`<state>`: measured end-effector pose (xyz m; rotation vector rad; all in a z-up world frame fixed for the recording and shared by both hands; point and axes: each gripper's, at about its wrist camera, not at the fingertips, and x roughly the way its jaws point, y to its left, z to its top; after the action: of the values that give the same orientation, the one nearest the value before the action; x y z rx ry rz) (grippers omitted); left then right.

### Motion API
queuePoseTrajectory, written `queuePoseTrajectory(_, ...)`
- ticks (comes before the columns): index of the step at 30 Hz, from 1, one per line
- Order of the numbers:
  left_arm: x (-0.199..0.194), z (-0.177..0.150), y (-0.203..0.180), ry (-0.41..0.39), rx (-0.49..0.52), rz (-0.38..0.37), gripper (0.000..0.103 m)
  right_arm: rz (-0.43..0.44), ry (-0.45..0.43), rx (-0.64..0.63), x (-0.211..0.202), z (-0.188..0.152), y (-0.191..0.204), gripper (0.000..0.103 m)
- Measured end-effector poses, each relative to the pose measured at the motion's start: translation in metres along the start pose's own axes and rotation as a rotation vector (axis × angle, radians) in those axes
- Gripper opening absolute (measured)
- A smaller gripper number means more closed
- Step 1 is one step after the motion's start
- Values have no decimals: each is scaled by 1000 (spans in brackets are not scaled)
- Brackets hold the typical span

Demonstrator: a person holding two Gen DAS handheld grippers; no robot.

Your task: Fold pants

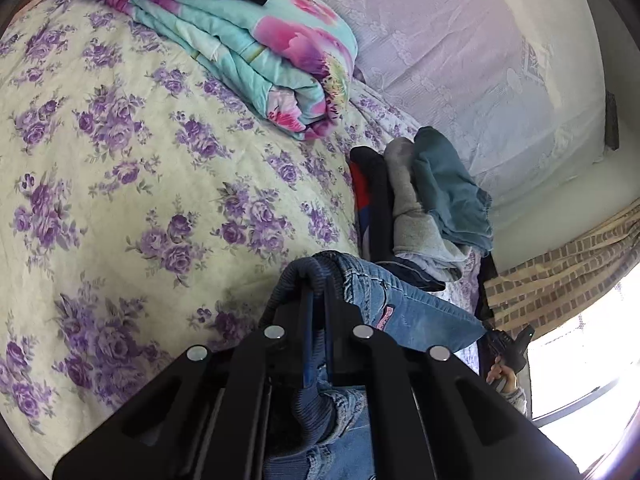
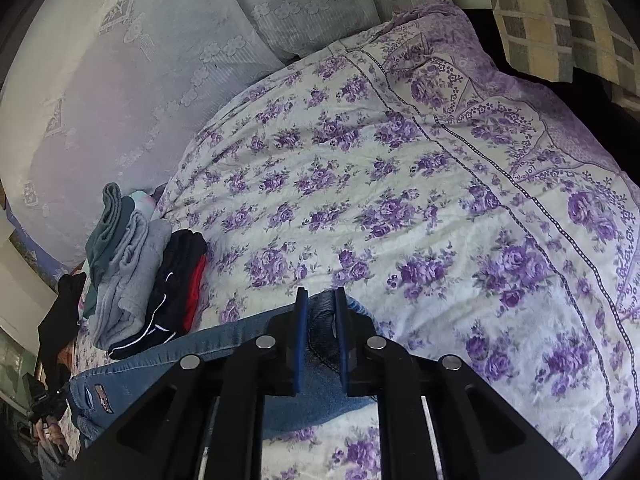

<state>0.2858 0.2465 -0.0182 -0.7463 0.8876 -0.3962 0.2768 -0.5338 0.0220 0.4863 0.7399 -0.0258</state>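
A: Where are the jeans [image 2: 224, 344] held?

B: They are gripped at both ends. The left gripper [image 1: 316, 280] is clamped tight on the ribbed waistband [image 1: 296, 276], and the right gripper [image 2: 320, 300] is closed on a bunch of denim, probably the leg end, though the hem itself is hidden between the blue pads [image 2: 301, 344].

A: And how is the garment laid?

B: It is stretched across the near edge of the bed [image 2: 400, 200], its long axis running from one gripper to the other. In the right view the denim runs away to the left, toward the waistband; in the left view it runs off to the right. A stack of folded clothes [image 2: 136, 276] lies just beyond it, on the side near the left gripper.

A: What is the coming fold judged to turn on?

B: On that axis: one end would be carried along it to the other. Neither hand is nearer; each already holds its end.

A: Any writing?

B: A small pinkish patch [image 1: 387, 317] is sewn below the waistband, but its lettering cannot be read.
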Motion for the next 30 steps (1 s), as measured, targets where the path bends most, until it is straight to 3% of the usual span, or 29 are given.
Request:
queuePoseTrajectory(10,-48,-28,-30,-28,103,-51,4,44,-64,-19,-80,-36,-3,12)
queuePoseTrajectory(16,-73,-69,-23,-20,133,-111,4,53,-94,8,-130,-85,-28,12)
queuePoseTrajectory(24,-94,-125,-15,35,205,-44,6,56,-89,13,-179,-176,-56,12)
queuePoseTrajectory(30,-113,-147,0,14,194,-29,7,79,-114,82,-190,-216,-79,12)
